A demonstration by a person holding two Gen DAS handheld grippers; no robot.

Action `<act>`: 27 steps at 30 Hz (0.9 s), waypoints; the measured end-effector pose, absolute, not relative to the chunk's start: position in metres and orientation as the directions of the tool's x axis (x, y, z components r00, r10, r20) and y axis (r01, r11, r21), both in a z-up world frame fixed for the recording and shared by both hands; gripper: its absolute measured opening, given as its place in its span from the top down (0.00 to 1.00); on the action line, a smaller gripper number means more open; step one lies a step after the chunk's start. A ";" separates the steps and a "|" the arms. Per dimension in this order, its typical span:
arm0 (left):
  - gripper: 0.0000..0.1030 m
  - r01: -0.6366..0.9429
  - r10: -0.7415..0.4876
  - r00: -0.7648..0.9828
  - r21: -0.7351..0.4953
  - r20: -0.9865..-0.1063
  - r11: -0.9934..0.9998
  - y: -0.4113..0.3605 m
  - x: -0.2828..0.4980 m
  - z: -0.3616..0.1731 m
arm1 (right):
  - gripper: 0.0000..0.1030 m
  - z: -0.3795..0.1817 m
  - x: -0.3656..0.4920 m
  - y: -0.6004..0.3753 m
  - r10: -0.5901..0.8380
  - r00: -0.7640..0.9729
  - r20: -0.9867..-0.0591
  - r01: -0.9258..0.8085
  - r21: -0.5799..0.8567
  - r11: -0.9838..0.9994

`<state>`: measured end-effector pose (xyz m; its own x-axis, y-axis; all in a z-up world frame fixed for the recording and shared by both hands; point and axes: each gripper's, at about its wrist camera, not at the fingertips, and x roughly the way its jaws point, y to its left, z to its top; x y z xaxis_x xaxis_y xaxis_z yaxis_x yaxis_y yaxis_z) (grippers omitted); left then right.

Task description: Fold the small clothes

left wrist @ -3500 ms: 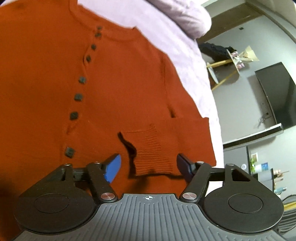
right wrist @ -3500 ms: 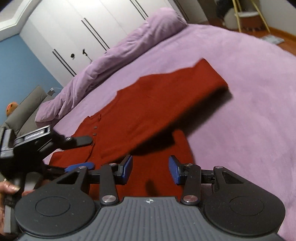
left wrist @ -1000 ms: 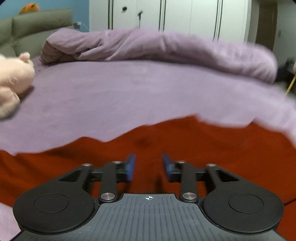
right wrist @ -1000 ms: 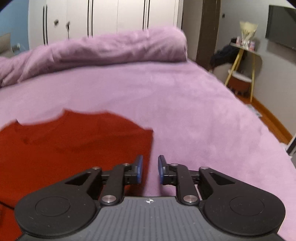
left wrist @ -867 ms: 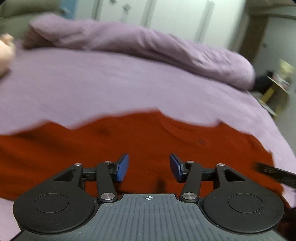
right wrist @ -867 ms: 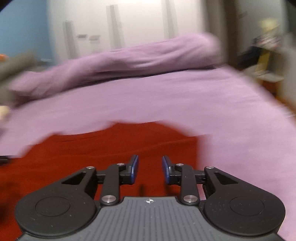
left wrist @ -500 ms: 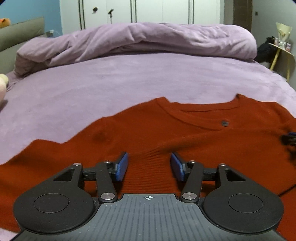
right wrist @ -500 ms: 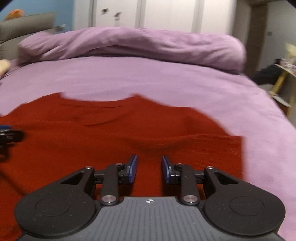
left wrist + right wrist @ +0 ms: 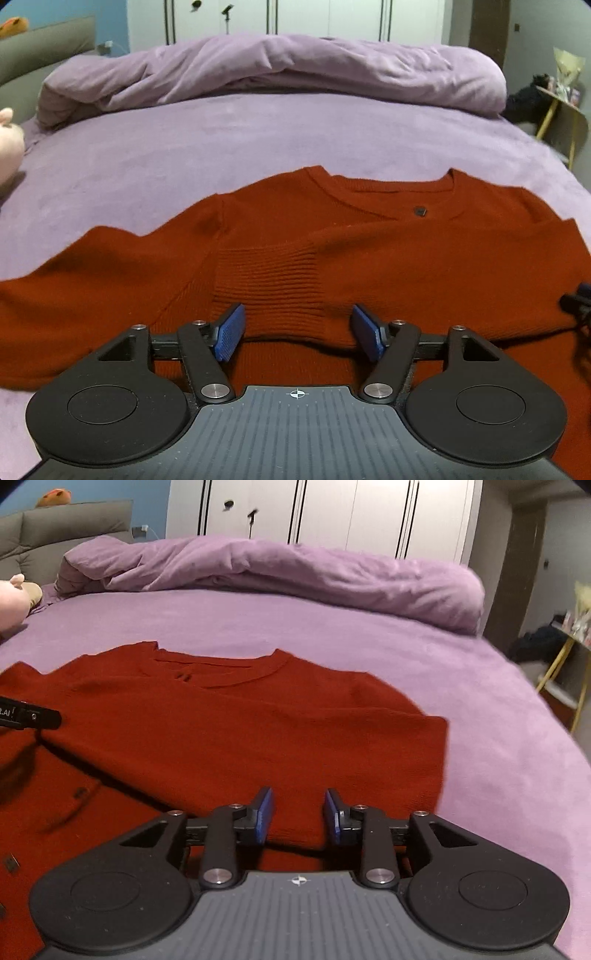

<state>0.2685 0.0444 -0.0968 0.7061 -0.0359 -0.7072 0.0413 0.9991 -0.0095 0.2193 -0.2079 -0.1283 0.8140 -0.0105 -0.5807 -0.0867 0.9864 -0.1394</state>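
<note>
Reading labels: only partial white lettering shows, on the black tip of the left claw seen at the left edge of the right wrist view; it looks like ".AI", the rest cut off.
Plush toy [image 9: 9, 144]: one, pale pink, far left on the bed.
Duvet [image 9: 273, 70]: one, purple, bunched along the far side of the bed.
Bed [image 9: 184, 147]: purple cover, carrying everything.
Cardigan [image 9: 406, 258]: one, rust red knit, lying flat on the bed, neckline toward the duvet. One sleeve is folded across the chest, its ribbed cuff [image 9: 269, 288] directly ahead of the left claw. The other sleeve lies stretched out to the left.
Buttons: one dark button [image 9: 420, 211] clear just below the neckline in the left wrist view; two more are visible at the lower left of the right wrist view.
Left claw [image 9: 301, 332]: jaws spread wide, holding nothing, low over the cardigan, pointing at the cuff.
Right claw [image 9: 298, 821]: jaws at a narrower gap, holding nothing, low over the folded right edge of the cardigan [image 9: 258, 738].
Side table [image 9: 569, 657]: one, yellow legs, far right beside the bed.
</note>
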 end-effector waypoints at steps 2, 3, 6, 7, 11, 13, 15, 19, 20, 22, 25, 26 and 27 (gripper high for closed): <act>0.31 0.032 -0.036 0.701 -0.020 -0.712 0.999 0.046 0.270 -0.097 | 0.70 -0.128 0.220 -0.216 -0.044 0.816 -0.576 -0.057 -0.156 0.986; 0.31 0.032 -0.037 0.700 -0.021 -0.713 0.999 0.046 0.271 -0.097 | 0.70 -0.129 0.221 -0.216 -0.043 0.817 -0.575 -0.053 -0.150 0.987; 0.30 0.039 -0.037 0.706 -0.013 -0.708 0.999 0.046 0.270 -0.099 | 0.70 -0.132 0.220 -0.215 -0.042 0.822 -0.568 -0.052 -0.149 0.987; 0.30 0.037 -0.037 0.706 -0.014 -0.707 0.999 0.047 0.270 -0.100 | 0.70 -0.133 0.219 -0.213 -0.048 0.824 -0.565 -0.051 -0.158 0.986; 0.29 0.031 -0.030 0.703 -0.012 -0.711 0.999 0.050 0.274 -0.100 | 0.69 -0.135 0.218 -0.209 -0.065 0.827 -0.559 -0.048 -0.186 0.981; 0.29 0.028 -0.023 0.701 -0.004 -0.712 1.000 0.053 0.274 -0.098 | 0.68 -0.133 0.217 -0.209 -0.077 0.826 -0.559 -0.040 -0.194 0.980; 0.26 -0.019 0.031 0.701 0.025 -0.712 1.000 0.061 0.272 -0.096 | 0.67 -0.131 0.215 -0.204 -0.103 0.822 -0.561 -0.025 -0.217 0.976; 0.20 -0.138 0.085 0.676 -0.012 -0.732 0.990 0.100 0.259 -0.092 | 0.67 -0.122 0.210 -0.203 -0.172 0.797 -0.579 0.019 -0.261 0.965; 0.22 -0.164 0.113 0.672 0.002 -0.732 0.987 0.111 0.254 -0.090 | 0.67 -0.117 0.206 -0.204 -0.193 0.786 -0.587 0.038 -0.267 0.963; 0.20 -0.204 0.130 0.679 -0.016 -0.722 0.979 0.138 0.235 -0.086 | 0.65 -0.109 0.198 -0.206 -0.221 0.764 -0.606 0.067 -0.266 0.961; 0.20 -0.314 0.144 0.670 -0.102 -0.728 0.944 0.188 0.203 -0.084 | 0.63 -0.096 0.173 -0.213 -0.126 0.752 -0.647 0.060 -0.123 0.991; 0.20 -0.363 0.147 0.667 -0.146 -0.731 0.920 0.207 0.191 -0.086 | 0.57 -0.093 0.162 -0.215 -0.068 0.750 -0.658 0.045 -0.052 0.998; 0.20 -0.418 0.153 0.663 -0.193 -0.733 0.888 0.229 0.179 -0.088 | 0.48 -0.092 0.153 -0.216 -0.022 0.747 -0.665 0.034 0.005 0.999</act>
